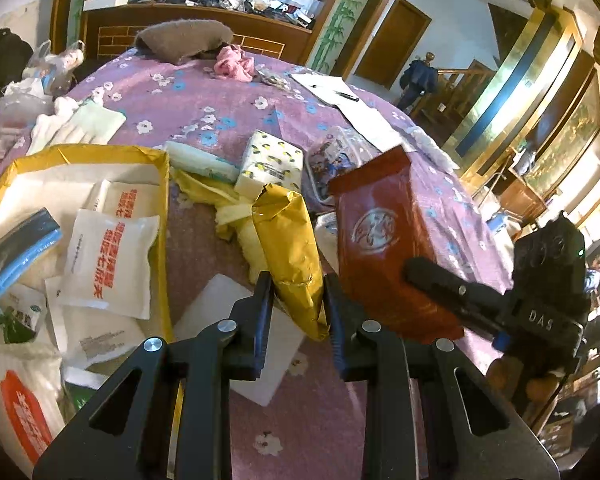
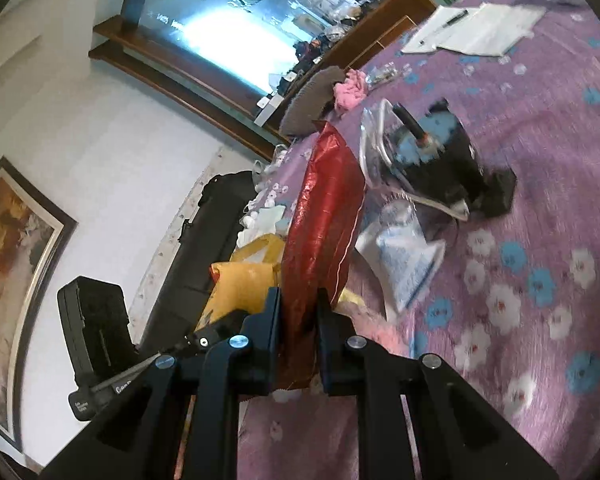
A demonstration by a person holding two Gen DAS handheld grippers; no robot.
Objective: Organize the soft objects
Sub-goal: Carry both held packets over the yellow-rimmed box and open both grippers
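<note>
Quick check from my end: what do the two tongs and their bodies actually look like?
Both tongs, left and right, are matte black, with flat bluish-black pads on angular linkage arms pinned by round silver rivets. The right unit's boxy black body carries white "DAS" lettering, a blue tab and a small green light.

White walls [image 2: 112, 168], framed painting [image 2: 8, 280], wooden door [image 1: 392, 42]

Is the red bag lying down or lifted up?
Lifted up: the right gripper pinches the red bag above the purple cloth.
</note>
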